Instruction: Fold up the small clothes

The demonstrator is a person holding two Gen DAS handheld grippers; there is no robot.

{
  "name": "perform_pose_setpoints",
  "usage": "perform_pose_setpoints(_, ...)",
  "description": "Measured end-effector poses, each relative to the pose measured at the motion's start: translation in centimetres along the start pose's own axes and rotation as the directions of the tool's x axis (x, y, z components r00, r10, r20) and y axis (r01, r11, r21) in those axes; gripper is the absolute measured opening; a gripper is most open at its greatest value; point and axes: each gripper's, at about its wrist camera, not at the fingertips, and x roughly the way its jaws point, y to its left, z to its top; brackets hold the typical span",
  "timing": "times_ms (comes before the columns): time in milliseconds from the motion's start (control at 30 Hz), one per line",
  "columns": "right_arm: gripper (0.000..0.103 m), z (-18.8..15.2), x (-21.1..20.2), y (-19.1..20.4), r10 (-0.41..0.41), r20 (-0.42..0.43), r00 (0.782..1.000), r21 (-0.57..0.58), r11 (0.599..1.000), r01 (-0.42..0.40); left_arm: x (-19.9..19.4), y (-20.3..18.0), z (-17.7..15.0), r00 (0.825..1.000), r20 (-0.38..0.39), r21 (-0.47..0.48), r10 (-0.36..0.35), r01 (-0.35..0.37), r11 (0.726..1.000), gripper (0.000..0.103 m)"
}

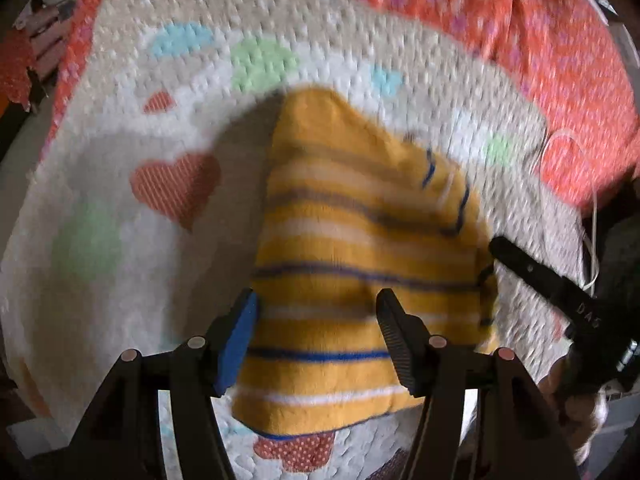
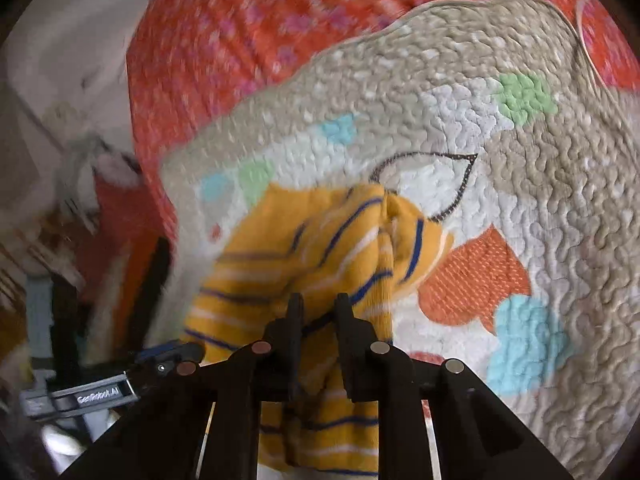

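A small yellow garment (image 1: 352, 264) with white and blue stripes hangs lifted over a quilted mat (image 1: 120, 208). My left gripper (image 1: 316, 316) is wide open above the garment's near edge and holds nothing. My right gripper (image 2: 318, 312) is shut on the yellow garment (image 2: 320, 248), with cloth bunched between its fingers. It also shows in the left wrist view (image 1: 532, 272) at the garment's right edge. The left gripper also shows low at the left of the right wrist view (image 2: 168, 354).
The quilted mat (image 2: 540, 208) has hearts and pastel patches and lies on an orange floral bedsheet (image 1: 520, 20). A white cord (image 1: 560, 140) lies at the mat's far right edge. Furniture and clutter (image 2: 60, 240) stand beyond the bed's left side.
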Motion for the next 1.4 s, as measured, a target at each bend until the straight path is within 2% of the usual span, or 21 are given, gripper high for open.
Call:
perform_pose_setpoints(33,0.023,-0.3,0.5,0.4,-0.043,-0.012,0.999,-0.03,0.999,0.043,0.6,-0.1,-0.4,1.0,-0.01,0.009,0.013,-0.013,1.0,0.06)
perform_pose_setpoints(67,0.04,-0.7,0.9,0.8,-0.075,-0.02,0.997,-0.055,0.996,0.074,1.1,-0.3,-0.9,0.999,-0.015,0.027,0.034,-0.033,0.999,0.06)
perform_pose_setpoints(100,0.052,-1.2,0.9,0.8,-0.091,-0.021,0.996,-0.068,0.994,0.089,1.4,-0.8,-1.3,0.998,-0.006,0.057,0.063,-0.062,0.996,0.061)
perform_pose_setpoints(133,0.052,-1.6,1.0,0.7,-0.081,-0.018,0.997,-0.07,0.994,0.08,1.5,-1.0,-1.5,0.997,0.002,0.073,0.075,-0.075,0.995,0.062)
perform_pose_setpoints(167,0.052,-1.9,1.1,0.3,-0.052,-0.017,0.998,-0.06,0.997,0.051,1.5,-1.4,-1.6,0.996,0.01,0.091,0.089,-0.089,0.992,0.063)
perform_pose_setpoints(200,0.043,-1.9,1.3,0.1,-0.019,-0.028,0.999,-0.047,0.999,0.018,1.5,-1.5,-1.7,0.995,0.012,0.103,0.097,-0.098,0.99,0.063)
perform_pose_setpoints(267,0.014,-1.5,1.8,-0.5,0.048,-0.06,0.997,-0.002,0.999,-0.048,1.4,-1.8,-1.8,0.994,0.013,0.113,0.105,-0.106,0.988,0.063)
perform_pose_setpoints(400,0.009,-0.7,1.7,-2.0,-0.001,-0.066,0.998,0.052,0.999,0.005,1.0,-1.9,-2.1,0.996,0.013,0.106,0.087,-0.088,0.991,0.063)
perform_pose_setpoints(700,0.008,-0.5,1.2,-1.1,-0.1,-0.087,0.991,0.017,0.995,0.102,1.8,-3.9,-2.6,0.994,0.017,0.159,0.109,-0.11,0.981,0.067)
perform_pose_setpoints(867,0.008,-0.8,2.3,-2.4,-0.119,-0.125,0.985,0.05,0.991,0.126,2.3,-4.4,-2.9,0.994,0.021,0.174,0.107,-0.109,0.979,0.072)
perform_pose_setpoints(933,0.008,-0.8,3.2,-3.1,-0.104,-0.153,0.983,0.07,0.991,0.115,2.6,-4.7,-3.0,0.993,0.024,0.188,0.119,-0.121,0.975,0.076)
perform_pose_setpoints(1033,0.01,-0.8,3.6,-4.8,-0.014,-0.16,0.987,0.167,0.985,0.04,2.6,-4.8,-2.9,0.991,0.02,0.184,0.133,-0.134,0.974,0.078)
perform_pose_setpoints(1100,0.021,-1.0,2.8,-5.8,0.06,-0.127,0.99,0.237,0.971,-0.028,1.6,-4.6,-2.9,0.992,0.025,0.173,0.12,-0.123,0.977,0.078)
perform_pose_setpoints(1167,0.028,-1.4,1.7,-5.7,0.065,-0.096,0.993,0.248,0.968,-0.04,0.3,-4.4,-3.1,0.994,0.039,0.167,0.103,-0.108,0.98,0.078)
perform_pose_setpoints(1233,0.032,-1.9,0.4,-4.9,0.025,-0.065,0.998,0.215,0.977,-0.011,-1.9,-4.3,-3.9,0.993,0.073,0.175,0.088,-0.1,0.98,0.078)
perform_pose_setpoints(1267,0.033,-2.3,-0.4,-4.3,-0.022,-0.048,0.999,0.188,0.982,0.03,-2.9,-4.4,-4.3,0.992,0.095,0.183,0.088,-0.104,0.978,0.078)
perform_pose_setpoints(1367,0.033,-3.3,-2.9,-3.0,-0.123,0.018,0.992,0.122,0.985,0.12,-6.8,-4.8,-6.0,0.971,0.206,0.216,0.118,-0.163,0.963,0.078)
perform_pose_setpoints(1400,0.034,-3.8,-3.7,-2.7,-0.144,0.042,0.989,0.112,0.984,0.139,-8.1,-5.2,-6.7,0.958,0.253,0.225,0.136,-0.195,0.955,0.078)
